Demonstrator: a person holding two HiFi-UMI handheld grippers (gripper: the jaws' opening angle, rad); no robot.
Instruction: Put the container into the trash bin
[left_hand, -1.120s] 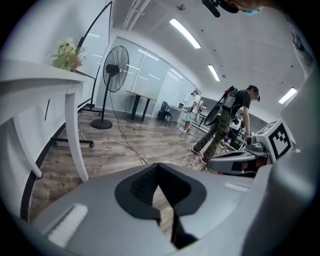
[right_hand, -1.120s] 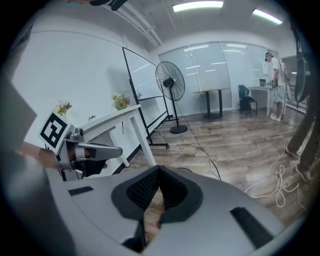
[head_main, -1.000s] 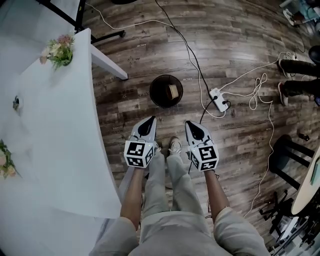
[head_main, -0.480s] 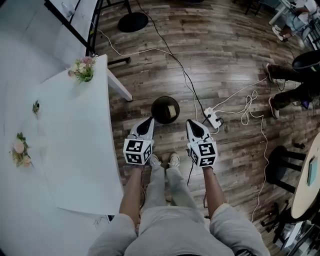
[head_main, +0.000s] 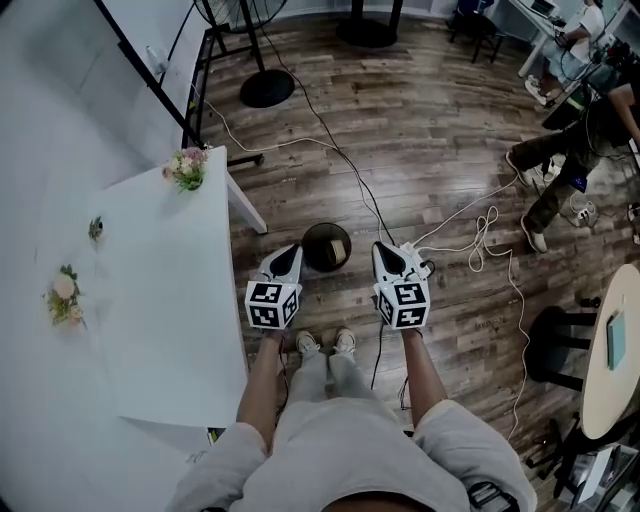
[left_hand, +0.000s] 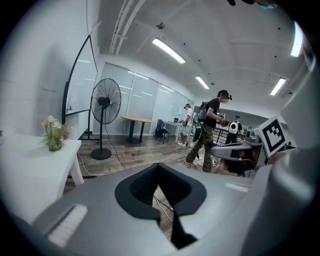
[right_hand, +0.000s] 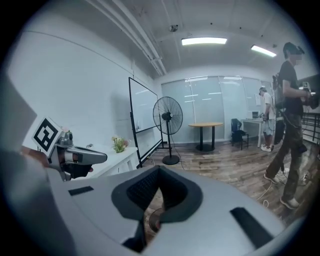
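On the wooden floor just ahead of my feet stands the round black trash bin (head_main: 318, 240), with a tan container (head_main: 339, 248) lying inside it. My left gripper (head_main: 290, 251) hangs above the bin's left side and my right gripper (head_main: 383, 248) above its right side. Both are well clear of it. In the left gripper view the jaws (left_hand: 160, 167) meet at the tip with nothing between them. The right gripper (right_hand: 159, 170) looks the same, and part of the bin (right_hand: 154, 218) shows through the gap below its jaws.
A white table (head_main: 160, 300) with flower sprigs (head_main: 187, 167) fills the left. A power strip (head_main: 416, 262) and white cables trail right of the bin. A fan base (head_main: 266, 88) stands at the back. A person (head_main: 560, 150), a black stool (head_main: 555, 345) and a round table (head_main: 612, 350) are at the right.
Both grippers have risen together, still shut and empty. The view has pulled away from the floor, so the bin looks smaller and more of the room shows.
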